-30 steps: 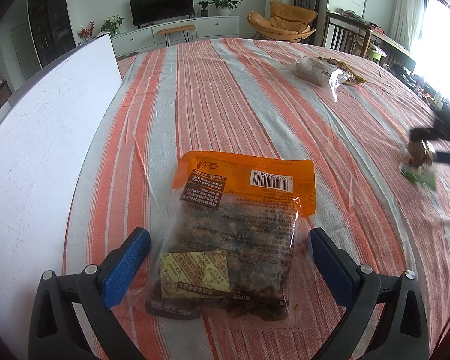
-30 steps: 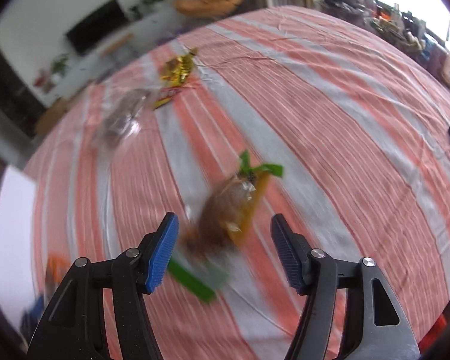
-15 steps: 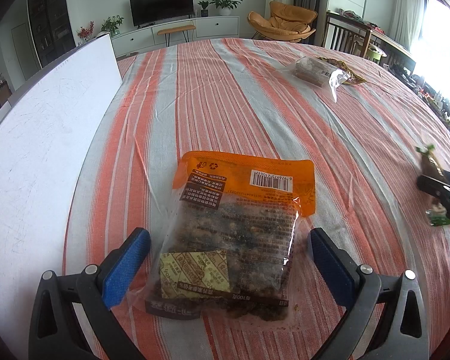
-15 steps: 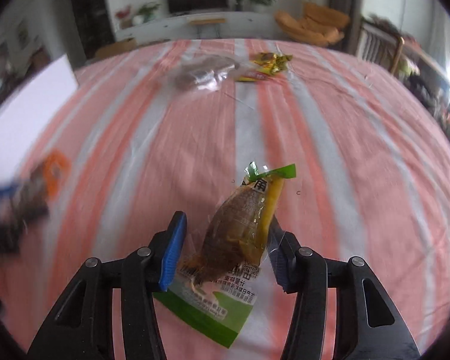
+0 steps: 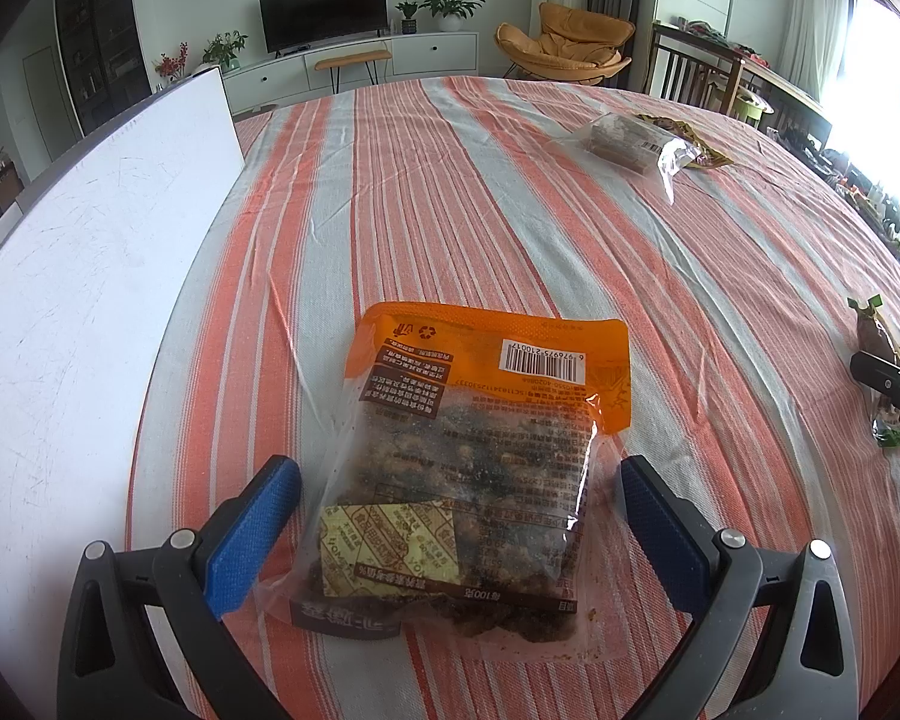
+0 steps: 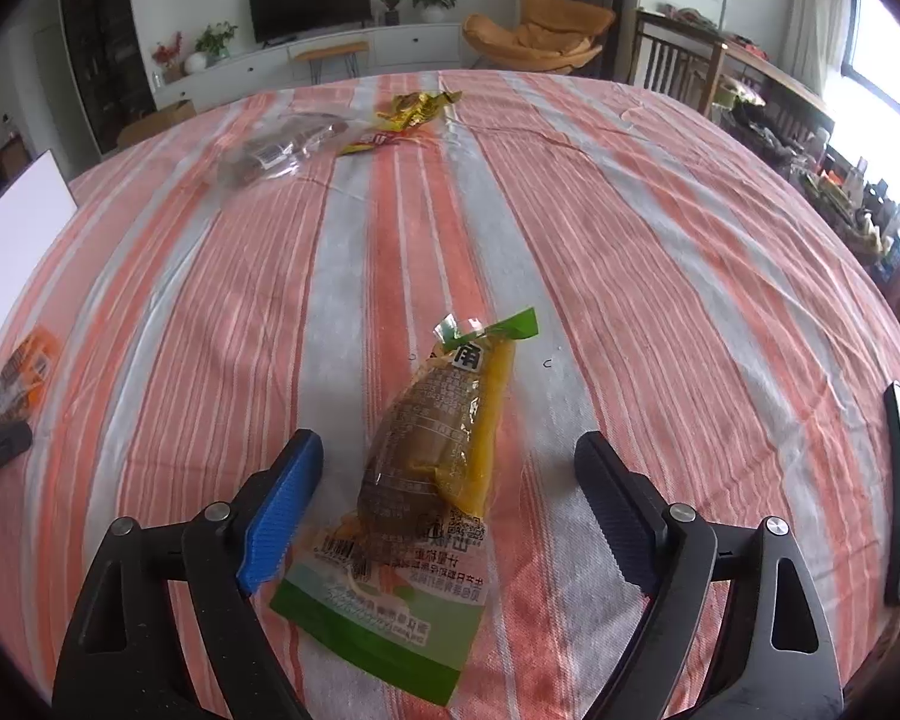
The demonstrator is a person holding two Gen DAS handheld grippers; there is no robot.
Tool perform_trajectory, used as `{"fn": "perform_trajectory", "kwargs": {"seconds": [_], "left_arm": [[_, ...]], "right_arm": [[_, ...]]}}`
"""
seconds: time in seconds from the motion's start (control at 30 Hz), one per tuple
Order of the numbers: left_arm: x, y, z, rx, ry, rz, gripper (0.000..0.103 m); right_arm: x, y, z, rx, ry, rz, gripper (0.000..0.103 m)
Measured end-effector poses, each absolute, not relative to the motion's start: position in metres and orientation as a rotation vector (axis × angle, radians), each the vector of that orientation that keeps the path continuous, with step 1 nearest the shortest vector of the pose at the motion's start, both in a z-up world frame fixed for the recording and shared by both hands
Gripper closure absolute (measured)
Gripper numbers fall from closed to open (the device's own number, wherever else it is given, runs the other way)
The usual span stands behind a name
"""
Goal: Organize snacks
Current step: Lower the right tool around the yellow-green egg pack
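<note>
While both grippers tilted down at the striped table (image 6: 660, 228), the right gripper (image 6: 450, 504) had just spread wide around the green snack packet (image 6: 432, 468). The left gripper (image 5: 459, 522) stood wide around the orange snack bag (image 5: 480, 450).

left gripper (image 5: 461, 522) open wide, angled down, right gripper (image 6: 448, 513) jaws just opened wide

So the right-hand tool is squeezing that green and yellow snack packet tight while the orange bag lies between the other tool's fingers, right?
Not quite. In the right wrist view the right gripper stands open: its jaws have just opened, and the green and yellow packet lies loose between them on the cloth. The orange bag does lie between the left gripper's fingers.
</note>
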State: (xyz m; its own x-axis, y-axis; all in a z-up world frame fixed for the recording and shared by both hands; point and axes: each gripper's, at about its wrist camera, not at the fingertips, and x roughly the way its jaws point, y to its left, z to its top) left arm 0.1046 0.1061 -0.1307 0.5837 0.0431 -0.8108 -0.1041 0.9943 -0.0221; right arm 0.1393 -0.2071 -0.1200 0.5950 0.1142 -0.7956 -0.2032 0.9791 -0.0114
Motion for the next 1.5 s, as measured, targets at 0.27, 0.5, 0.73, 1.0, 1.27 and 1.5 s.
{"fn": "perform_trajectory", "kwargs": {"seconds": [0.27,0.5,0.73,1.0,1.27,1.5], "left_arm": [[0.1045,0.1062,-0.1310,-0.070,0.944,0.086,0.000],[0.1046,0.1061,-0.1308,-0.070,0.943,0.086,0.000],[0.1046,0.1062,-0.1307,-0.070,0.943,0.086,0.000],[0.1047,0.1062,-0.1307,-0.070,0.943,0.086,0.000],[0.1047,0.1062,-0.1306,-0.070,0.943,0.086,0.000],[0.1048,0.1062,-0.1306,-0.070,0.943,0.087,0.000]], "right_arm": [[0.1377,-0.2036,-0.1191,-0.105,0.915,0.184,0.014],[0.1379,-0.2037,-0.1192,-0.106,0.915,0.183,0.014],[0.1365,-0.2043,-0.1185,-0.100,0.912,0.177,0.013],[0.1366,-0.2056,-0.1194,-0.097,0.909,0.181,0.011],[0.1402,-0.2110,-0.1188,-0.106,0.911,0.205,0.009],[0.1421,-0.2114,-0.1184,-0.092,0.917,0.188,0.009]]}}
